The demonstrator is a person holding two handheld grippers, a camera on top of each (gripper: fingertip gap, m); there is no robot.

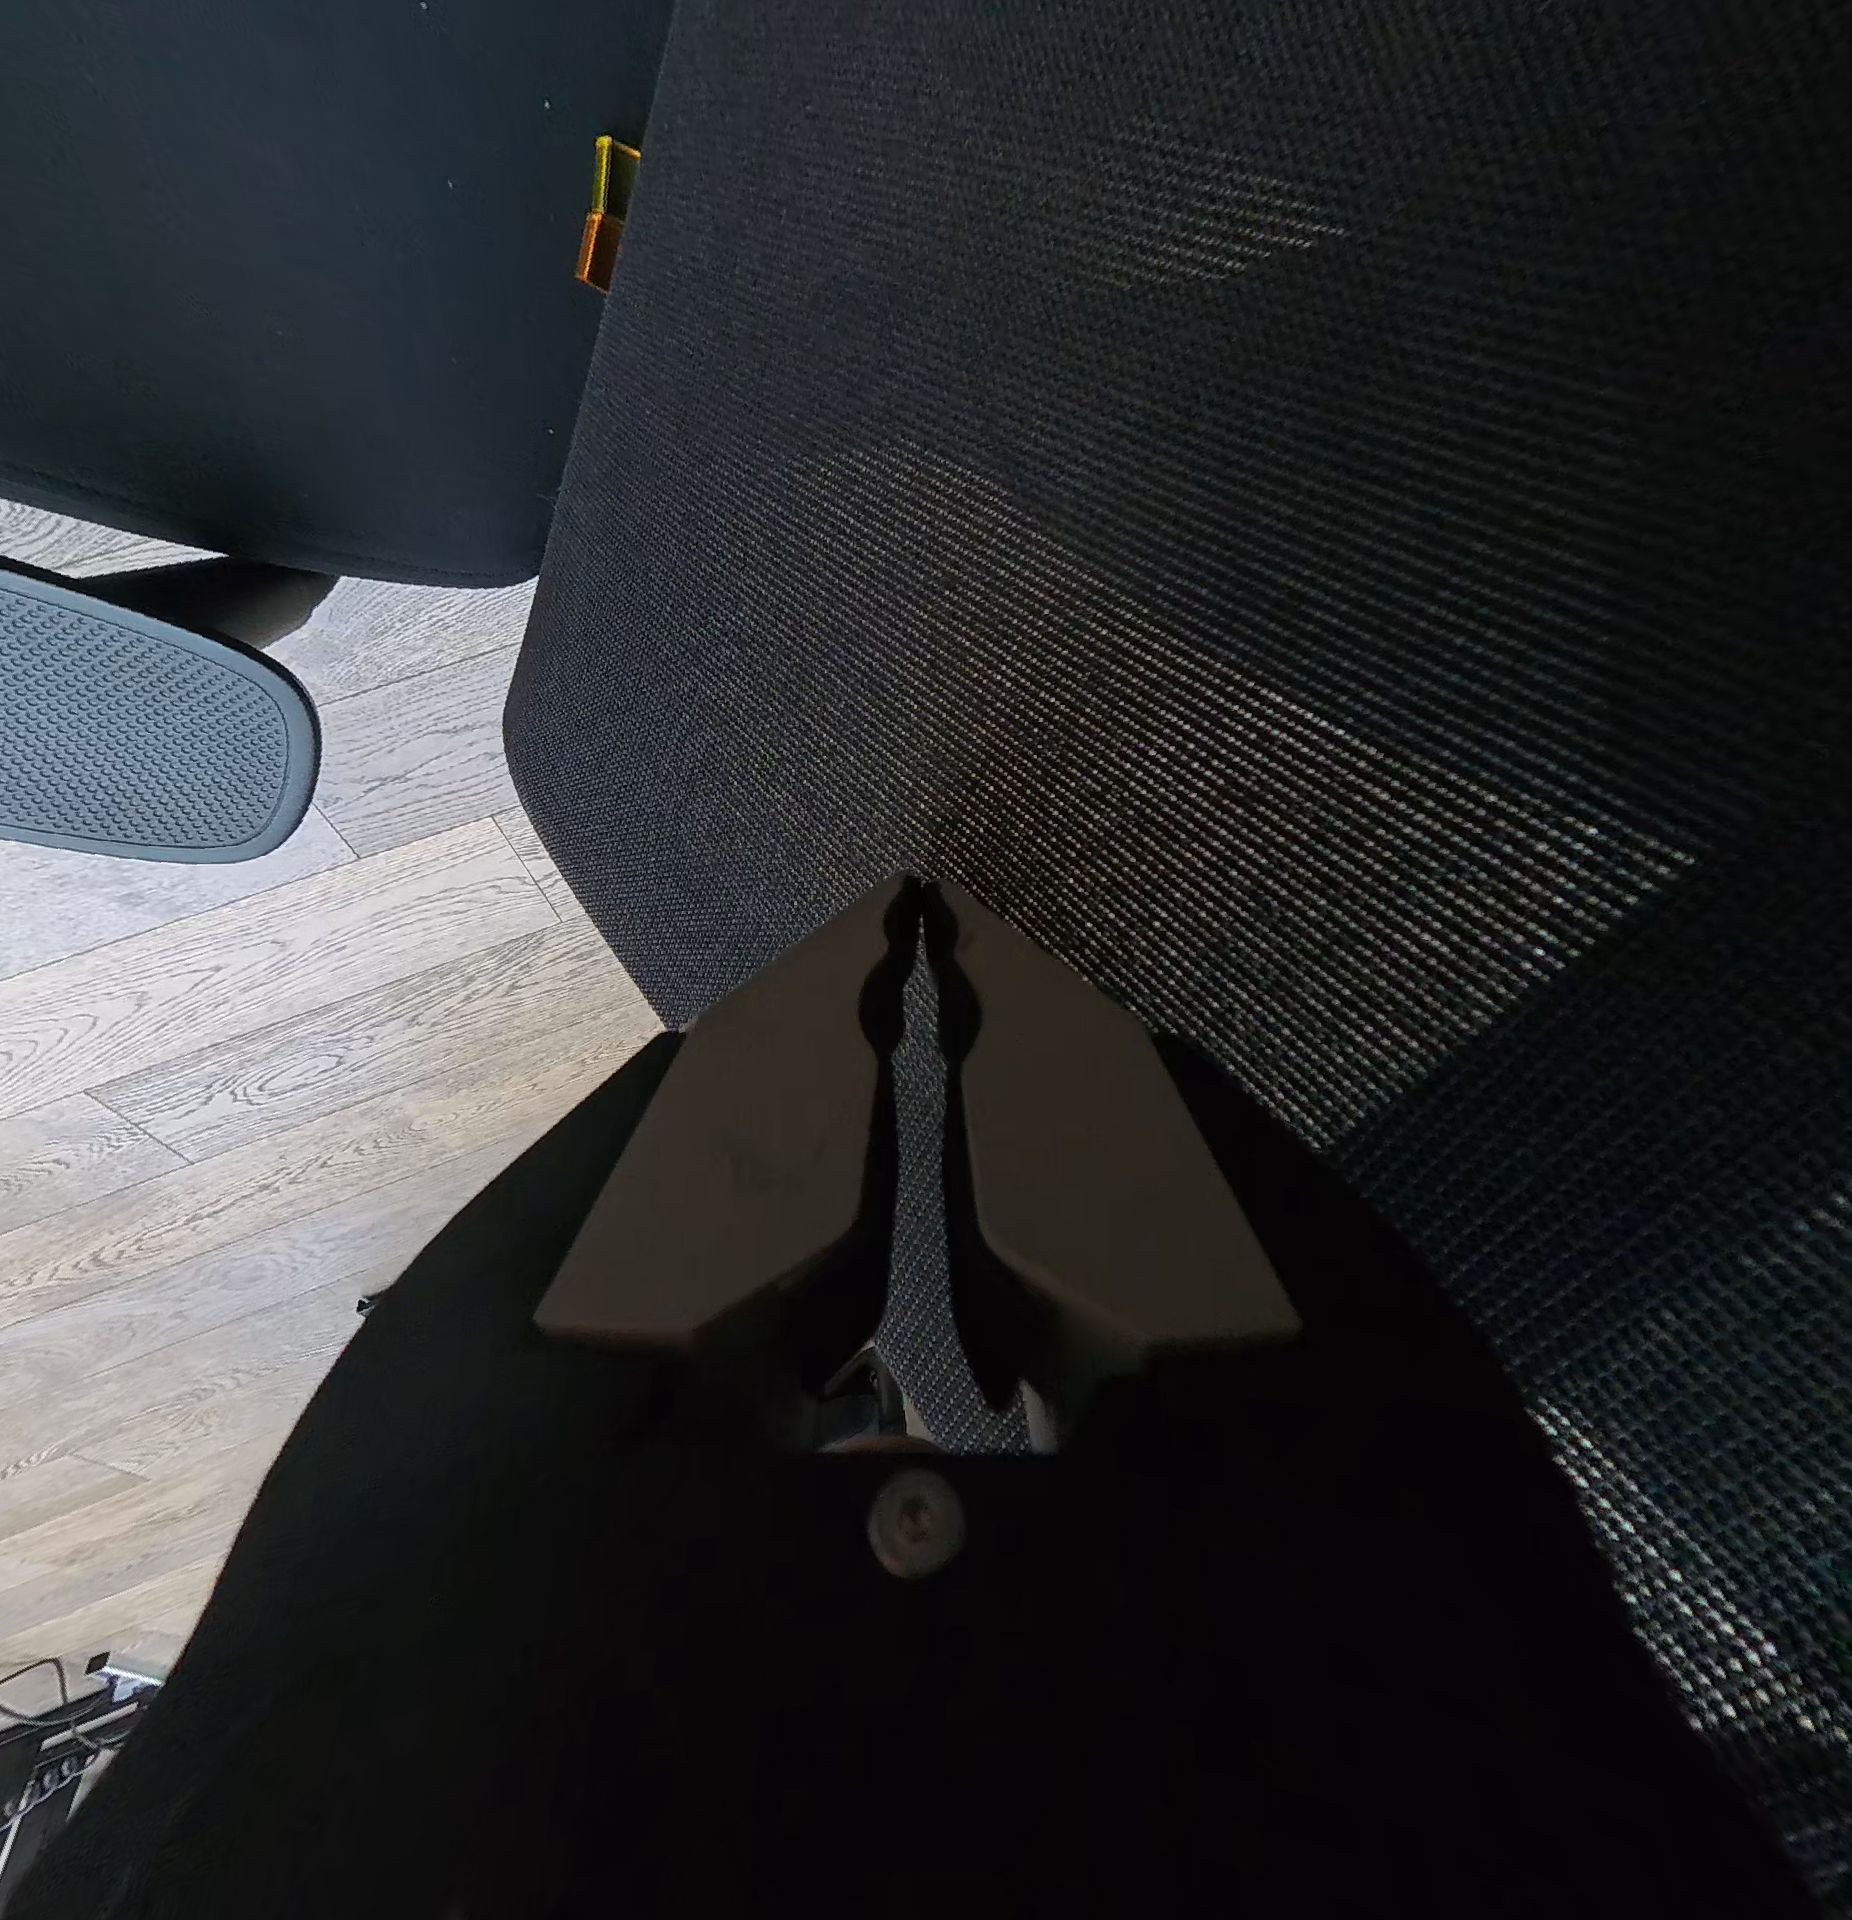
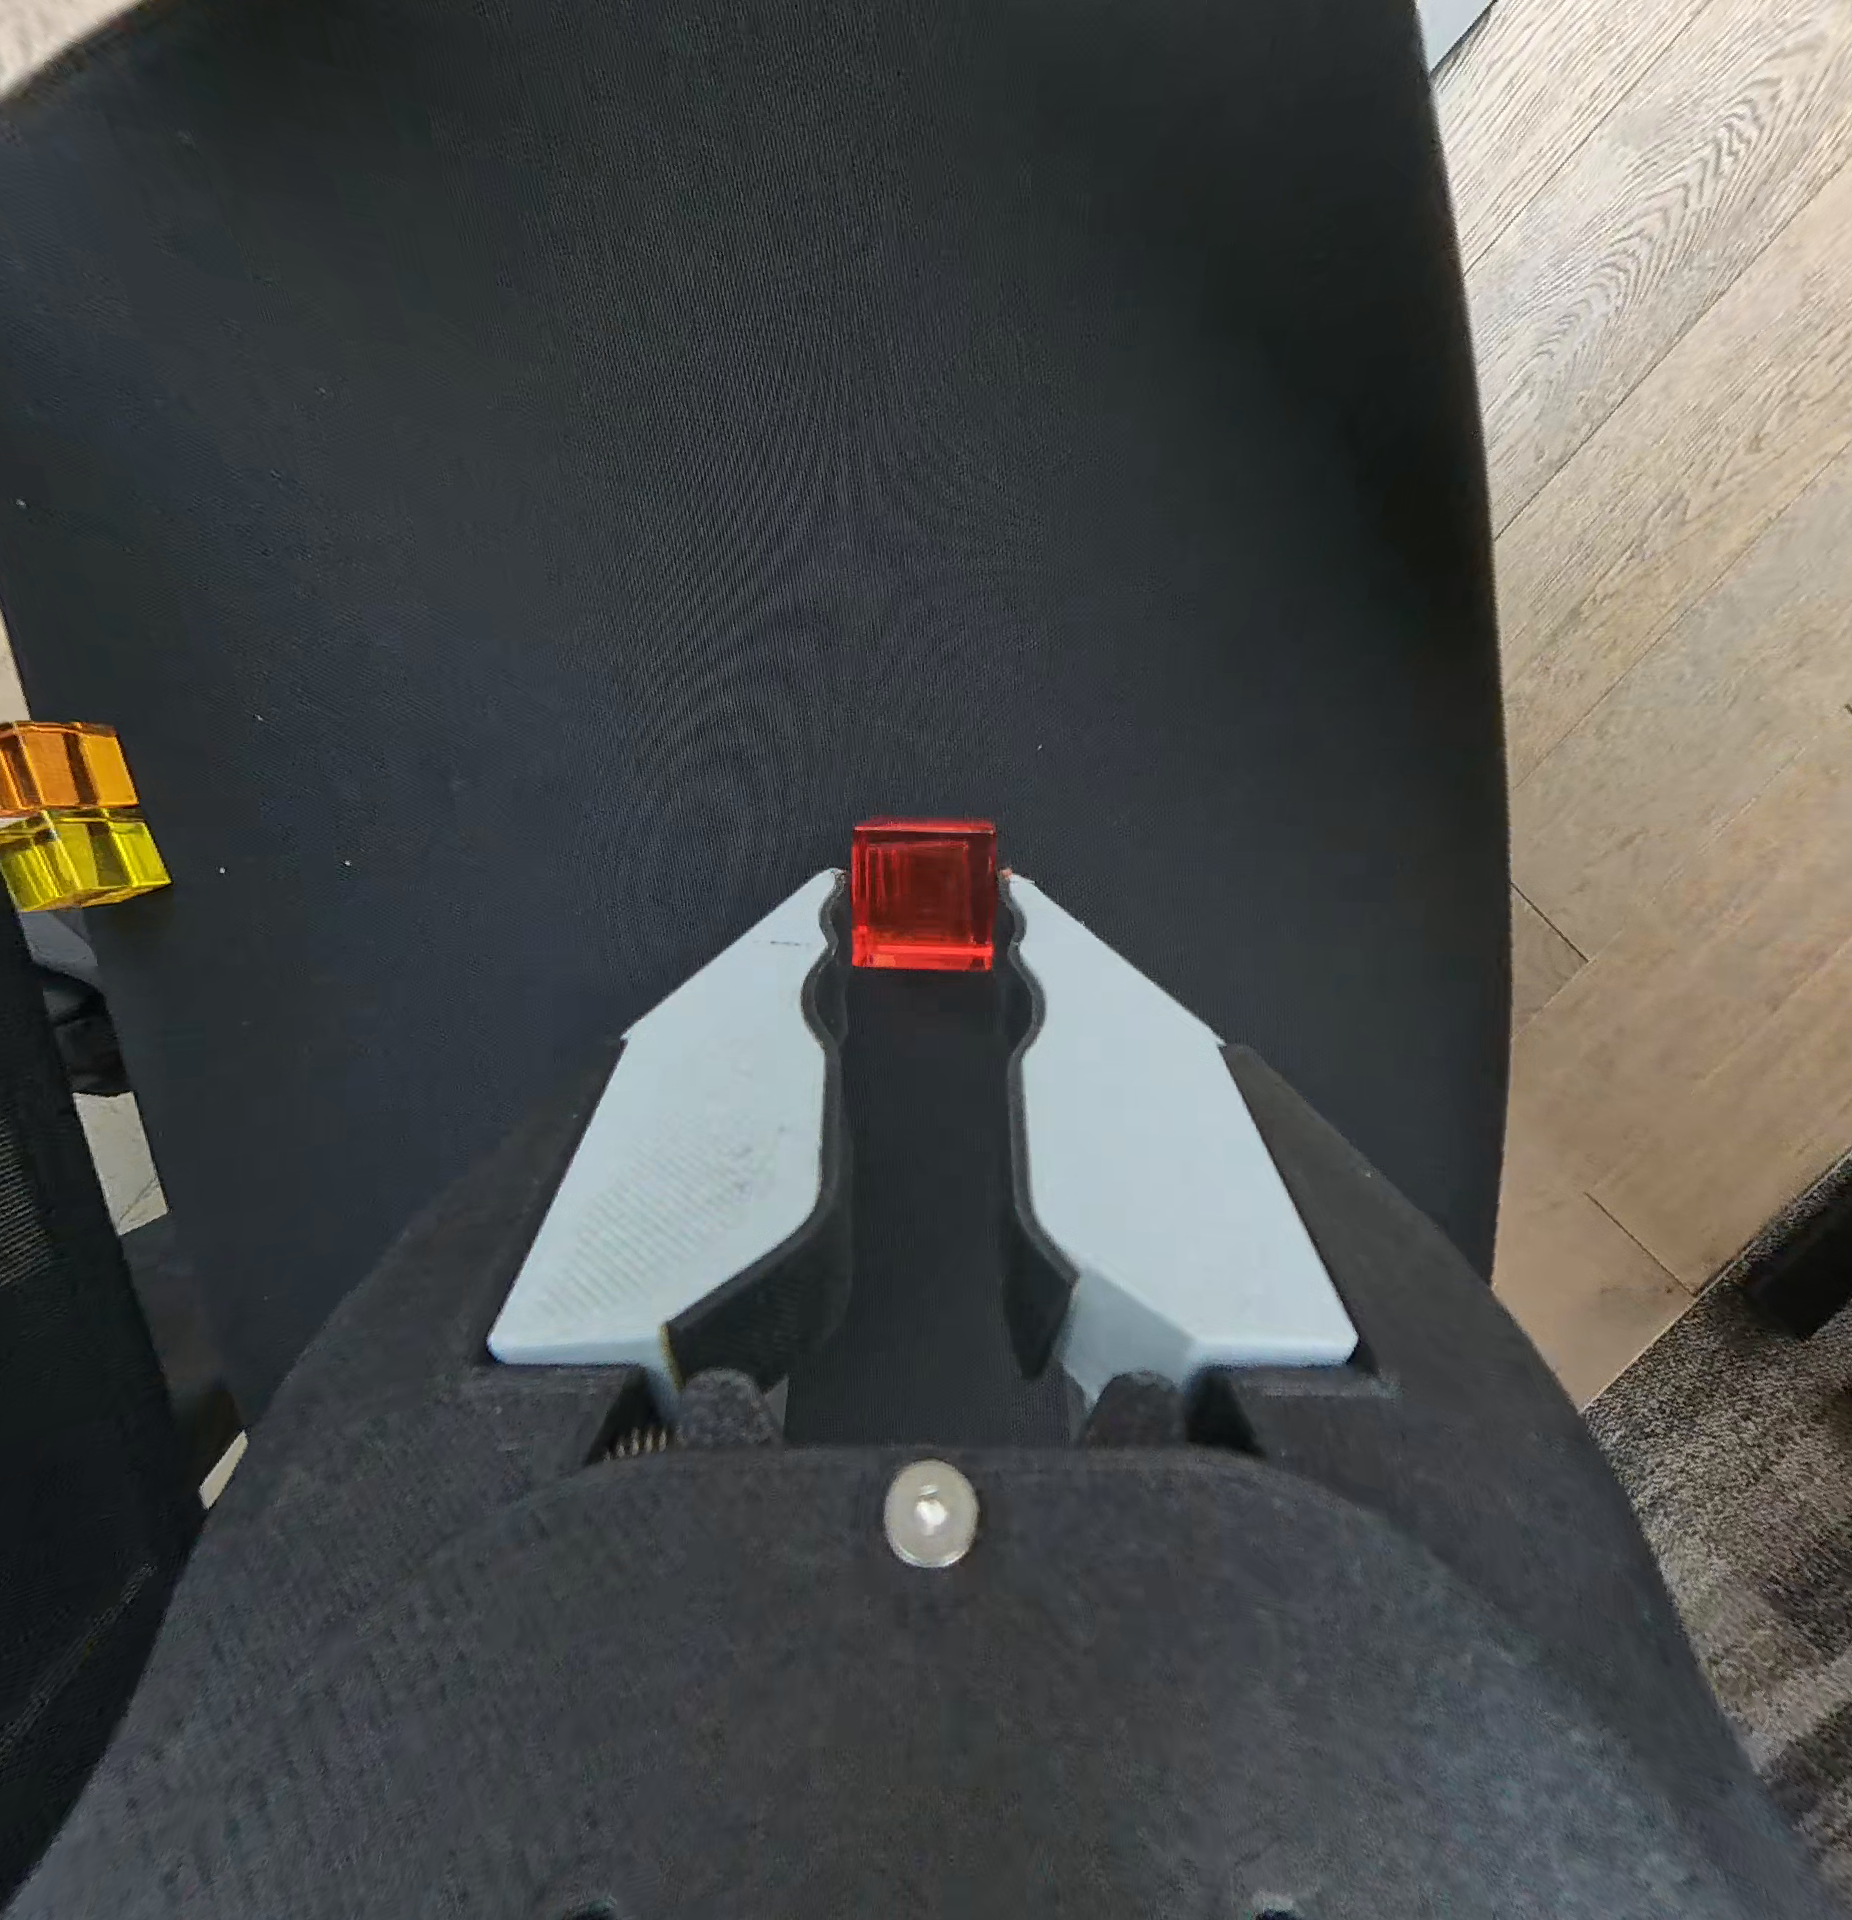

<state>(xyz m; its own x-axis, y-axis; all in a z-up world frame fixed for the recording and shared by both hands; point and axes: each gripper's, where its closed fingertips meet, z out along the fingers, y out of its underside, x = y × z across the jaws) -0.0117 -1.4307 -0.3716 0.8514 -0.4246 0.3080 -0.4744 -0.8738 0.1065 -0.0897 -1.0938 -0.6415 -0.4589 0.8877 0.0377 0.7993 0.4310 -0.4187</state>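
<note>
The red cube (image 2: 923, 896) sits clamped between the right gripper (image 2: 923, 883) tips above the chair seat (image 2: 693, 468), a shallow hold that may slip, while the left gripper (image 1: 920, 902) hangs closed, empty, beside the mesh backrest (image 1: 1213, 520).

- Most likely an office: black mesh-backed swivel chair (image 1: 1213, 520) with a dotted grey armrest (image 1: 122, 727).
- Grey wood-look plank floor (image 1: 226, 1091), grey carpet patch (image 2: 1732, 1507).
- Tangled cables (image 1: 28, 1725) on the floor.
</note>
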